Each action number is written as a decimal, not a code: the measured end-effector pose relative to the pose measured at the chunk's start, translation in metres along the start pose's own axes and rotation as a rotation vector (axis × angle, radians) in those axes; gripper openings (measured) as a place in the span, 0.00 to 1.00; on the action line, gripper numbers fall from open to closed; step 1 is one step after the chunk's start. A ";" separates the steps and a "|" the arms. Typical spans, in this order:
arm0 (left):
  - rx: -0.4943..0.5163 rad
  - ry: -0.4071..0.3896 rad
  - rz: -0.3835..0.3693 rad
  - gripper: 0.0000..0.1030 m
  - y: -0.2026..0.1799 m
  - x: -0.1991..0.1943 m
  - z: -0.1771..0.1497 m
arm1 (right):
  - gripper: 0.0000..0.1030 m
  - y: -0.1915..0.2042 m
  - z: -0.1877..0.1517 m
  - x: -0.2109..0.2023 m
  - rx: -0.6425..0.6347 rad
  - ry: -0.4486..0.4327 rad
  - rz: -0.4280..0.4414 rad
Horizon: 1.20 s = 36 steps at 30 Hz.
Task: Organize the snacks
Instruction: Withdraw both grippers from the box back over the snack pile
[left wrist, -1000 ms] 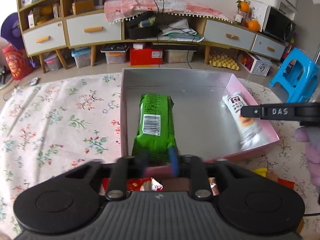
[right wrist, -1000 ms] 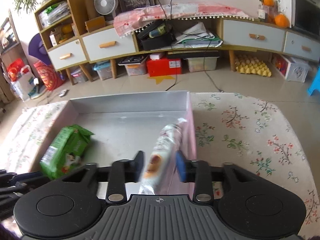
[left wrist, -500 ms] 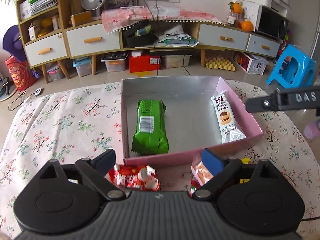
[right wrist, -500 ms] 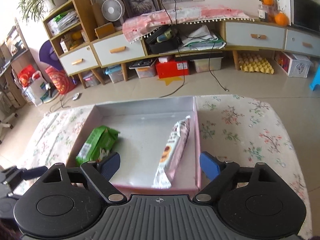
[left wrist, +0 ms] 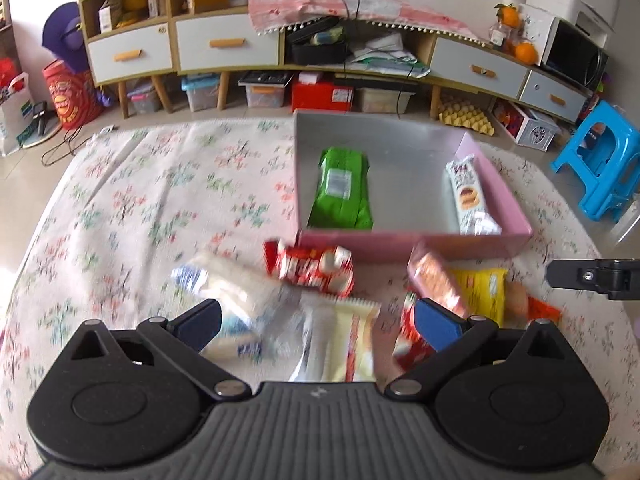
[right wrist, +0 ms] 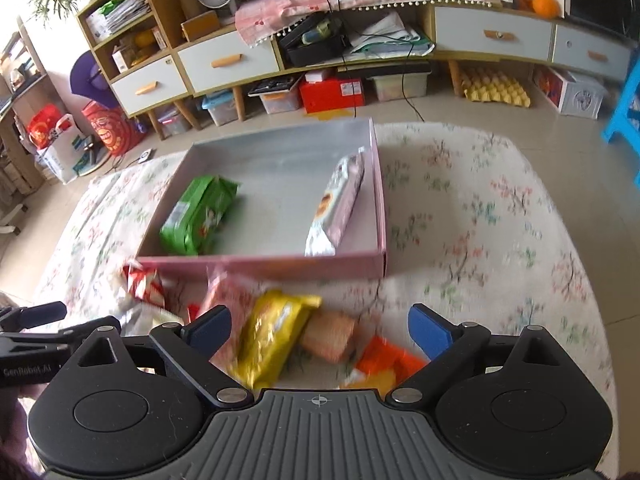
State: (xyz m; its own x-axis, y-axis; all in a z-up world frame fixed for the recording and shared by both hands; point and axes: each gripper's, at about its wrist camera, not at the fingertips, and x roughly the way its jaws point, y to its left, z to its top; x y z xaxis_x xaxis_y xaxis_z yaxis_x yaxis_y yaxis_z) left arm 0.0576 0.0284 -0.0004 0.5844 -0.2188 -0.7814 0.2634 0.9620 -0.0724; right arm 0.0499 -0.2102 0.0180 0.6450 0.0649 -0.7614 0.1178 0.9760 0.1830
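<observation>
Left gripper (left wrist: 316, 326) and right gripper (right wrist: 319, 334): jaws spread, empty. Green packet (left wrist: 342, 195) and white biscuit packet (left wrist: 470, 200) lie apart inside pink box (left wrist: 416, 245). Loose snacks, including yellow packet (right wrist: 272, 336), crowd its near wall on floral tablecloth (right wrist: 472, 216).

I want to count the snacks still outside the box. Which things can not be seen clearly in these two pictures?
- White packets, left wrist view: motion blur; their number and print are unreadable.
- Orange packet, right wrist view: partly hidden behind the gripper body.
- Red packet, right wrist view: blurred, partly cut off by other wrappers.
- Snacks beneath the yellow packet: overlapping, so the pile cannot be counted exactly.
</observation>
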 end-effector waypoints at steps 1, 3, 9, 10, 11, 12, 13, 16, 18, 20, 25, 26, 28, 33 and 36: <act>0.003 0.011 0.001 1.00 0.001 0.001 -0.005 | 0.94 -0.002 -0.007 0.000 0.007 0.000 -0.015; 0.018 0.034 0.002 1.00 0.004 0.003 -0.015 | 0.94 -0.003 -0.017 0.001 -0.013 0.011 -0.040; 0.094 0.070 0.017 1.00 0.003 0.004 -0.045 | 0.94 -0.013 -0.046 0.005 -0.070 0.057 -0.064; 0.114 0.071 0.016 1.00 0.001 0.003 -0.048 | 0.94 -0.013 -0.050 0.005 -0.085 0.061 -0.070; 0.134 0.070 0.019 1.00 0.000 0.002 -0.053 | 0.94 -0.014 -0.055 0.006 -0.101 0.063 -0.077; 0.152 0.069 0.018 1.00 -0.003 0.001 -0.056 | 0.94 -0.013 -0.060 0.007 -0.121 0.067 -0.085; 0.168 0.070 0.013 1.00 -0.005 0.000 -0.060 | 0.94 -0.014 -0.066 0.008 -0.137 0.076 -0.090; 0.202 0.081 -0.008 1.00 -0.010 -0.003 -0.070 | 0.94 -0.017 -0.082 0.015 -0.173 0.128 -0.094; 0.217 0.101 -0.020 1.00 -0.013 -0.002 -0.077 | 0.99 -0.020 -0.091 0.021 -0.187 0.158 -0.107; 0.223 0.122 -0.020 1.00 -0.016 0.002 -0.084 | 1.00 -0.024 -0.098 0.019 -0.192 0.127 -0.108; 0.229 0.106 -0.024 1.00 -0.015 0.003 -0.095 | 1.00 -0.028 -0.106 0.015 -0.206 0.087 -0.083; 0.214 0.109 -0.030 1.00 -0.013 0.003 -0.095 | 1.00 -0.028 -0.107 0.014 -0.209 0.083 -0.083; 0.204 0.103 -0.033 1.00 -0.012 0.004 -0.096 | 1.00 -0.028 -0.106 0.014 -0.208 0.087 -0.084; 0.201 0.122 -0.027 1.00 -0.014 0.004 -0.094 | 1.00 -0.028 -0.101 0.018 -0.214 0.114 -0.083; 0.214 0.123 -0.036 0.96 -0.016 0.003 -0.092 | 1.00 -0.027 -0.099 0.018 -0.219 0.116 -0.078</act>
State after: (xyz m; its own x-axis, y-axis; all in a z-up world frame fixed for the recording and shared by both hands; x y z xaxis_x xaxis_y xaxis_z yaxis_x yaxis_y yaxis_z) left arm -0.0151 0.0277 -0.0585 0.4773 -0.2187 -0.8511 0.4468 0.8944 0.0207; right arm -0.0167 -0.2151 -0.0624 0.5478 -0.0017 -0.8366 -0.0105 0.9999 -0.0089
